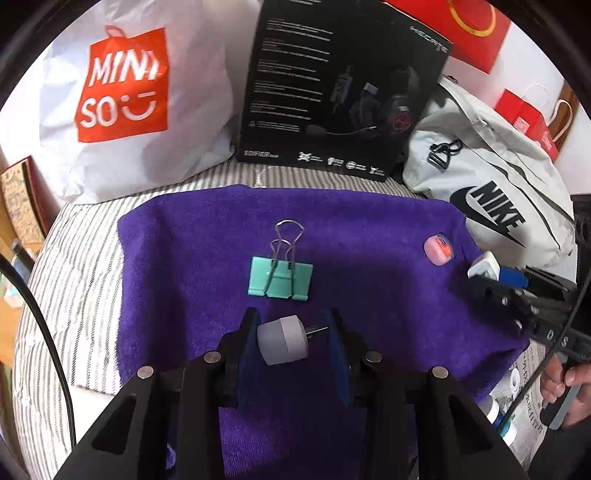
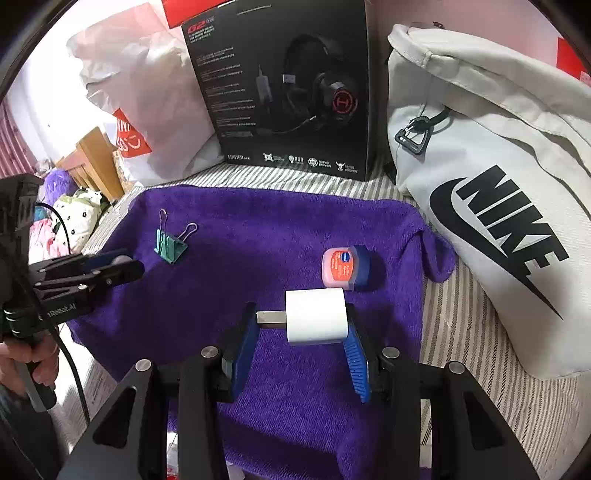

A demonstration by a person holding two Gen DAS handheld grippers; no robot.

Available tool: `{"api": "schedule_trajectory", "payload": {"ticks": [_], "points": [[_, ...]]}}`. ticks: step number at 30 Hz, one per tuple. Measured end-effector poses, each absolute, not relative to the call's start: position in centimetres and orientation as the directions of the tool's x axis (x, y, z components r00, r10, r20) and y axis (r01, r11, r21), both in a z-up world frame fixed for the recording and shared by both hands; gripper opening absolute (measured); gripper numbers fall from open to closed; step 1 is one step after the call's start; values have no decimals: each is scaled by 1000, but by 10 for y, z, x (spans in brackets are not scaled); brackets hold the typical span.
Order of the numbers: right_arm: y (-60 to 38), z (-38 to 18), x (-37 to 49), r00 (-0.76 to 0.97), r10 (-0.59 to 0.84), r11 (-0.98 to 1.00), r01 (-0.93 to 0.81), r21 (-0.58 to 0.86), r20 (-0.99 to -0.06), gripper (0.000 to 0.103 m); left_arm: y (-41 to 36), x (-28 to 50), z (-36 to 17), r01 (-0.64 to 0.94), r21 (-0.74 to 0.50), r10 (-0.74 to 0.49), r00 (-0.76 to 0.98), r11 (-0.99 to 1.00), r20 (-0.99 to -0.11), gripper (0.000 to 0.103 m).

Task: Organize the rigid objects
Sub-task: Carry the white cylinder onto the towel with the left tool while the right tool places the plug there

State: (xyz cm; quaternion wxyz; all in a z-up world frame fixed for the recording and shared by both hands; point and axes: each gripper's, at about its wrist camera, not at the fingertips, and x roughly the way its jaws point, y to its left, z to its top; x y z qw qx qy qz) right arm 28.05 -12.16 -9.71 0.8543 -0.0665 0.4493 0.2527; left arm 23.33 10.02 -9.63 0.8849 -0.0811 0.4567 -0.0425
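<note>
On a purple towel (image 1: 369,295) (image 2: 258,240) lie a teal binder clip (image 1: 280,277) (image 2: 170,244) and a small pink jar with a blue lid (image 1: 438,250) (image 2: 343,267). My left gripper (image 1: 291,332) holds a small grey plug adapter (image 1: 282,339) between its blue pads, prongs pointing right. My right gripper (image 2: 301,323) is shut on a white plug adapter (image 2: 317,316), metal prongs against the left pad. The right gripper also shows at the right of the left wrist view (image 1: 495,284); the left gripper shows at the left of the right wrist view (image 2: 110,267).
At the back stand a white Miniso bag (image 1: 125,96) (image 2: 133,110), a black headset box (image 1: 340,81) (image 2: 288,85) and a grey Nike bag (image 1: 491,184) (image 2: 491,192). The towel lies on striped bedding (image 1: 74,295) (image 2: 461,332). Red bags (image 1: 476,29) sit behind.
</note>
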Motion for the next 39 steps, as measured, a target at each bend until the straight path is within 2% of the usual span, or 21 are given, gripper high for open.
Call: {"api": "schedule_trajectory", "payload": {"ticks": [8,19,23,27,39], "points": [[-132,-95,274,498,364,877,-467,111,-787,44,89,228,-95,39,-108,-110,591,993,-799,34],[-123,-120,282,495,324,891,-446,84,-806,44,106,235,-107,-17,-141,-105,583,990,-806,34],[-123,-130,287,489,305,899,-431,77,-817,44,106,234,-106,-33,-102,-63,592,994,-804,34],[-119,-132,286,496,296,899,-434,63,-816,44,106,237,-110,-34,-120,-78,583,992,-809,34],[-113,-138,283,516,259,889,-457,-7,-817,45,100,238,-111,-15,-51,-33,586,999,-810,34]]}}
